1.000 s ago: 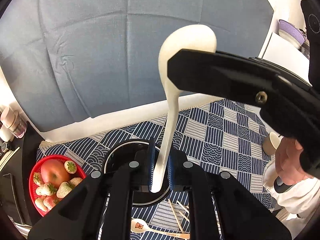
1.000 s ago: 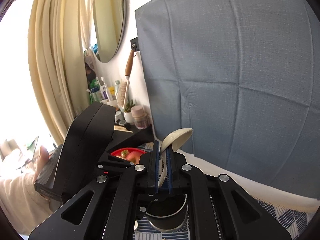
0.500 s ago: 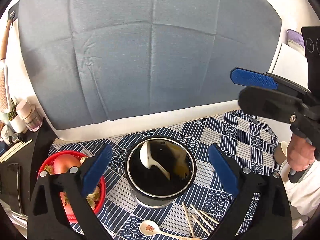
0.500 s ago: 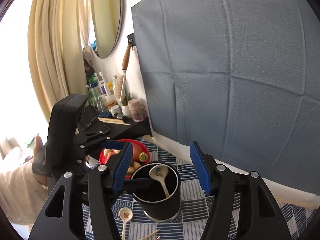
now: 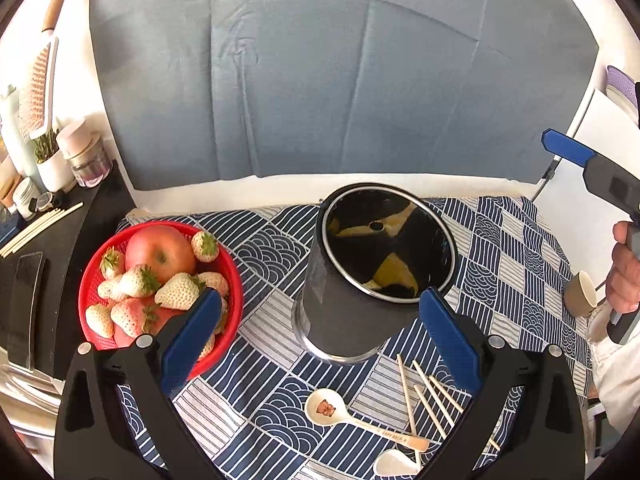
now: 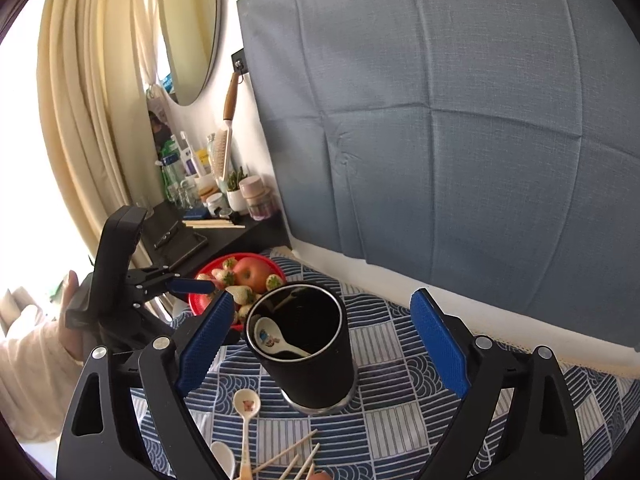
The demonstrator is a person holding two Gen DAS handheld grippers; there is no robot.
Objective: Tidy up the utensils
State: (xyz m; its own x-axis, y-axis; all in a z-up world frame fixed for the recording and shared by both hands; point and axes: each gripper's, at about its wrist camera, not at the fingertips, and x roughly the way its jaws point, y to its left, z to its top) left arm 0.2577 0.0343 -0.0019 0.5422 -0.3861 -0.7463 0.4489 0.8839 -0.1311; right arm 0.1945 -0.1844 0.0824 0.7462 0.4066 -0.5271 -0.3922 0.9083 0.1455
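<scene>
With both the left hand-held gripper (image 5: 320, 336) and right hand-held gripper (image 6: 320, 352) hanging apart and empty, the black cup (image 6: 308, 344) standing just ahead, already holding one spoon (image 6: 276, 342), is risking a tip if a finger clips its rim while reaching down for the spoons (image 5: 352, 420) and chopsticks (image 5: 432, 396) lying nearest on the bench (image 5: 264, 384).

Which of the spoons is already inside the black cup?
The white printed spoon leaning inside the black cup. The cartoon spoon and plain white spoon lie on the tablecloth.

plain white spoon (image 5: 394, 467) cut off below, chopsticks (image 6: 294, 460) too
</scene>
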